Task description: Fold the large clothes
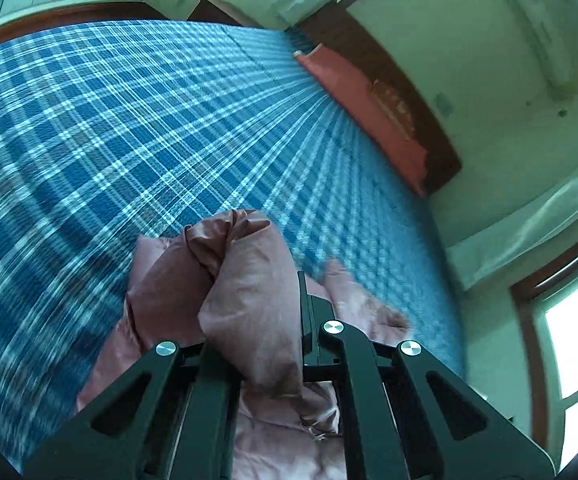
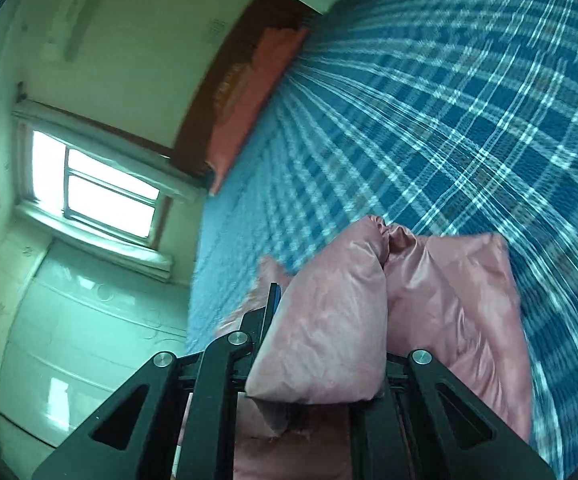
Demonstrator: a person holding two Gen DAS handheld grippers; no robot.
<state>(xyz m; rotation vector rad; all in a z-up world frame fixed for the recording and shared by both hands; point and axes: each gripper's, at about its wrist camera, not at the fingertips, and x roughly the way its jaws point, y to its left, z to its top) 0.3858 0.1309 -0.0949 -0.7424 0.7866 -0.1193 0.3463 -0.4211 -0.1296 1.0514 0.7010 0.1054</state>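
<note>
Pink padded garment point(image 1: 245, 296) is bunched in both tools above the blue plaid bedspread point(image 1: 129, 140), evidently so two edges travel together for a fold. Left gripper point(image 1: 273, 320) is clamped on a thick wad of it; right gripper point(image 2: 325, 320) likewise grips a puffed fold. Motion blur obscures where the remainder lies, probably trailing below.
</note>
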